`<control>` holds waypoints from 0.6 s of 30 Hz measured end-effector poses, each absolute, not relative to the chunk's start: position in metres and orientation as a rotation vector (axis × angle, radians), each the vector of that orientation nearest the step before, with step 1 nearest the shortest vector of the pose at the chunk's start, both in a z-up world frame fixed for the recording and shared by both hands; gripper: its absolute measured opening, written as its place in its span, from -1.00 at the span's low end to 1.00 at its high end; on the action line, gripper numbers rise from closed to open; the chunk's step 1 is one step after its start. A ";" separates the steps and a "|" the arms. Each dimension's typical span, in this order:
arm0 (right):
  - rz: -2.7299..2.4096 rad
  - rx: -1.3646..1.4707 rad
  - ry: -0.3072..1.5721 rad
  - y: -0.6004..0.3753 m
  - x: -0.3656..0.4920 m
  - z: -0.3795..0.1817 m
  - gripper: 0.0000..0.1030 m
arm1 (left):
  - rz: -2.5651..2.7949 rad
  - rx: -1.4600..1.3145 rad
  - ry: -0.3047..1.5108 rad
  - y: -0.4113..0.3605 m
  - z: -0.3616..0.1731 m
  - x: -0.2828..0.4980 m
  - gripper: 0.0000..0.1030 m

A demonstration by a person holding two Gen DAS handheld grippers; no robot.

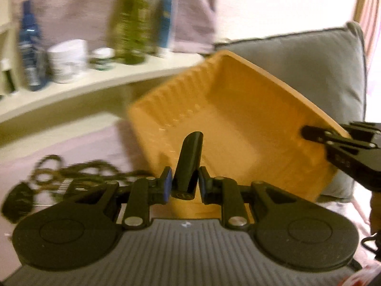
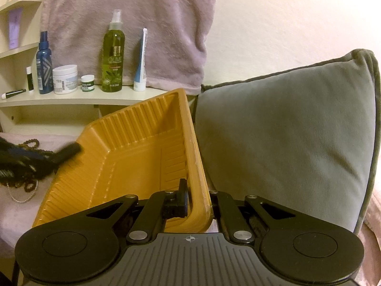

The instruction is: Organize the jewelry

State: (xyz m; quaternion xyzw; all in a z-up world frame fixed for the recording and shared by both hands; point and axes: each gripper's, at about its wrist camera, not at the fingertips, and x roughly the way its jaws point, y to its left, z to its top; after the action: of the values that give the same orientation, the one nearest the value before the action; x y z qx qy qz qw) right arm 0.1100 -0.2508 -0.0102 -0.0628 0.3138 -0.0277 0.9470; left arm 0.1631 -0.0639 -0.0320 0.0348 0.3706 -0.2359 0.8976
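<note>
My right gripper (image 2: 197, 200) pinches the rim of the tilted orange plastic tray (image 2: 133, 147), which leans beside the grey cushion (image 2: 285, 131). My left gripper (image 1: 183, 183) clamps a black cylindrical piece (image 1: 189, 159) at the tray's near edge. Beaded necklaces (image 2: 26, 164) lie tangled on the pink cloth left of the tray. On the shelf (image 2: 71, 100), the green spray bottle (image 2: 113, 54) reads "OLIVE".

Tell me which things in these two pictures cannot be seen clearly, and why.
- Black tube in the left tool: no label visible in the left wrist view; motion blur.
- Beaded necklaces: the left tool covers most of them in the right wrist view.
- Right tool: its right finger is hidden behind the orange tray rim.
- Shelf bottles: blurred in the left wrist view.
</note>
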 end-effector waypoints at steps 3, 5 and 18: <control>-0.055 -0.126 0.638 -0.250 0.110 -0.010 -0.90 | -0.520 0.074 0.783 -0.080 -0.038 0.163 -0.59; -0.054 -0.123 0.638 -0.250 0.111 -0.010 -0.90 | -0.534 0.077 0.789 -0.086 -0.042 0.163 -0.59; -0.051 -0.120 0.633 -0.247 0.109 -0.011 -0.90 | -0.479 0.046 0.730 -0.067 -0.033 0.147 -0.49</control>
State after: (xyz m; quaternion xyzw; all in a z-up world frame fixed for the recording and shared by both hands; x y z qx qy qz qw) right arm 0.1088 -0.2473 -0.0114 -0.0590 0.3109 -0.0250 0.9483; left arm 0.1474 -0.0670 -0.0330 0.0224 0.3536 -0.2317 0.9060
